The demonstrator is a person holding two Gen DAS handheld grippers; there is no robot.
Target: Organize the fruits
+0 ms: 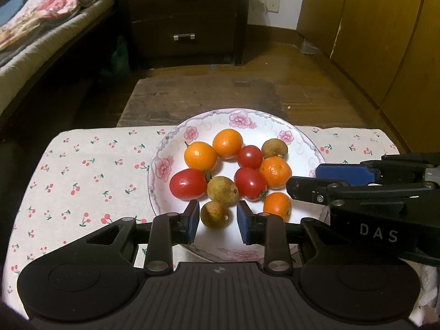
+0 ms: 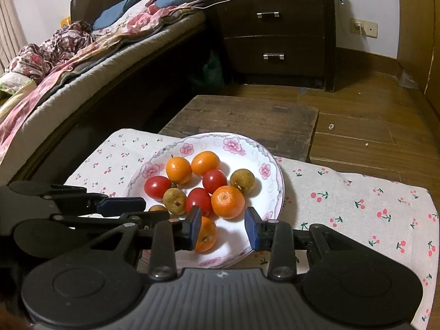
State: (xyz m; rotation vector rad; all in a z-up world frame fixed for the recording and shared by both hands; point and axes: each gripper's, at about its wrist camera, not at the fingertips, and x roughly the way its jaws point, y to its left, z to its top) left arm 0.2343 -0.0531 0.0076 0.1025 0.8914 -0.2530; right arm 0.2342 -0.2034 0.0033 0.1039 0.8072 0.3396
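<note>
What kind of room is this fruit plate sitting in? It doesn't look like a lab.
Most likely a bedroom in someone's home. A bed with rumpled floral bedding runs along one side, a dark two-drawer nightstand stands next to it, and the floor is wood. The plate rests on a cherry-print cloth.

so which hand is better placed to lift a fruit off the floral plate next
Left, probably. The left gripper straddles the nearest small brown-green round fruit, centred between open pads. The right gripper has the small orange citrus off-centre, against one pad.

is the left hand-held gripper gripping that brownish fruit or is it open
Open. The left hand-held gripper straddles the brown fruit, with plate visible between each pad and the fruit.
</note>
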